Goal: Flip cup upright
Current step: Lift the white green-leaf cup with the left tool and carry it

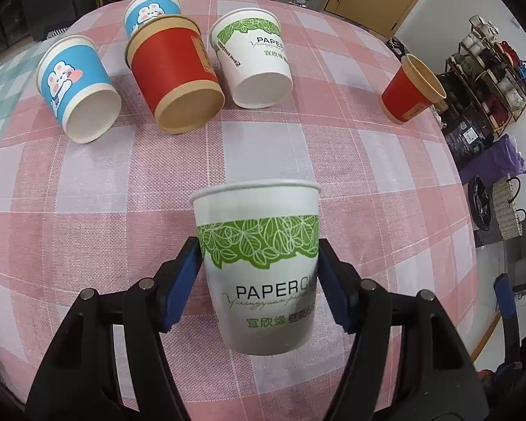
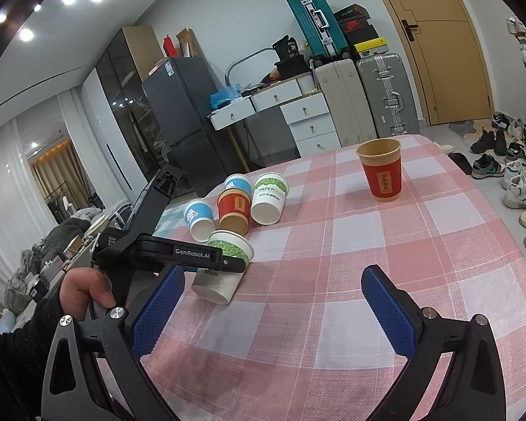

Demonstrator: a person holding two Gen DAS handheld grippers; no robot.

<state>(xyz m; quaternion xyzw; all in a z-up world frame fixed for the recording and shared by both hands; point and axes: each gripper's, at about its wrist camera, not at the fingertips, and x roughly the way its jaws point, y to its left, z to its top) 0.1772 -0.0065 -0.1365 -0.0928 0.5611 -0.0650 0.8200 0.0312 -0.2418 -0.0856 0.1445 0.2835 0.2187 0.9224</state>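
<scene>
My left gripper [image 1: 259, 263] is shut on a white paper cup with a green leaf band [image 1: 263, 263], its blue pads on both sides of the wall. The cup is held mouth-up, a little above the pink checked tablecloth [image 1: 122, 210]. In the right wrist view the same cup [image 2: 224, 263] shows tilted in the left gripper [image 2: 193, 256], its base near the cloth. My right gripper [image 2: 273, 287] is open and empty above the near part of the table.
Several cups stand upside down at the back left: two blue rabbit cups [image 1: 77, 87], a red one [image 1: 175, 73] and a white leaf-print one [image 1: 252, 56]. An upright red cup [image 2: 380, 172] stands at the far right. The table's right edge drops to a floor with shoes.
</scene>
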